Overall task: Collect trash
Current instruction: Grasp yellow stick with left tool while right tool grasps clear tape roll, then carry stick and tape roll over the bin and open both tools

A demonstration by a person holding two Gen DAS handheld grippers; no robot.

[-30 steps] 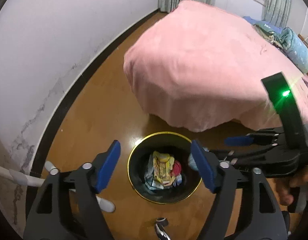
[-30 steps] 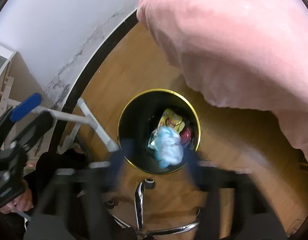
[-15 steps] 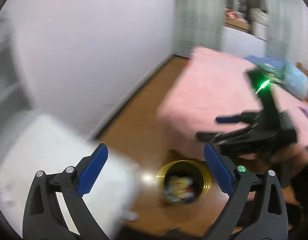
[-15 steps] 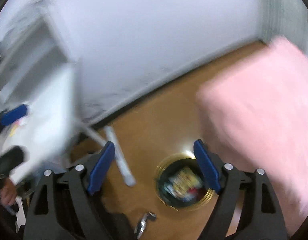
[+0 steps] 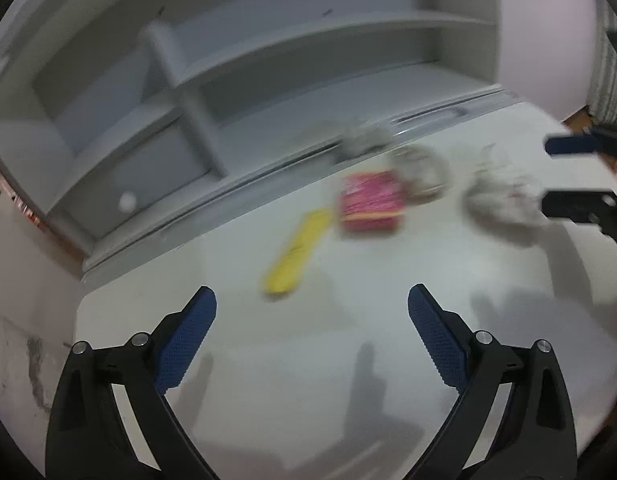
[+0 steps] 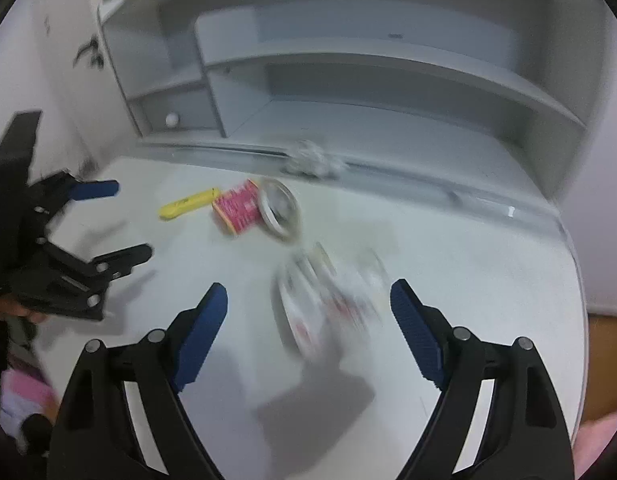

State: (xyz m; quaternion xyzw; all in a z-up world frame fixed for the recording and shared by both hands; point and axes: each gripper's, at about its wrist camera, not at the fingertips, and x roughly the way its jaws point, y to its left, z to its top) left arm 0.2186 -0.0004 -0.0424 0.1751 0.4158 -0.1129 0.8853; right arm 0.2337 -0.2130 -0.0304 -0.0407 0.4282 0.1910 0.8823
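Blurred trash lies on a white desk (image 5: pixel 268 360): a yellow wrapper (image 5: pixel 298 246), a red packet (image 5: pixel 372 202), a tape roll (image 5: pixel 422 172), a crumpled tissue (image 5: pixel 364 138) and a crumpled pale wrapper (image 5: pixel 504 200). My left gripper (image 5: pixel 312 300) hangs open and empty above the desk, short of the yellow wrapper. At the right edge my right gripper (image 5: pixel 548 174) is open beside the pale wrapper. In the right wrist view the right gripper (image 6: pixel 308 292) is open, with the pale wrapper (image 6: pixel 332 304) just ahead of its fingers, not pinched. The left gripper (image 6: pixel 132 220) stands open at the left, near the yellow wrapper (image 6: pixel 188 208).
A white shelf unit (image 5: pixel 268 60) rises along the back of the desk, with a small white ball (image 6: pixel 171 119) in one cubby. The desk's right edge drops to the wood floor (image 6: pixel 604 360). A hand (image 6: pixel 12 308) holds the left gripper.
Both views have swung up from the black bin on the floor to the desk. A pale wad at the right gripper over the bin is gone. Both grippers stand wider.
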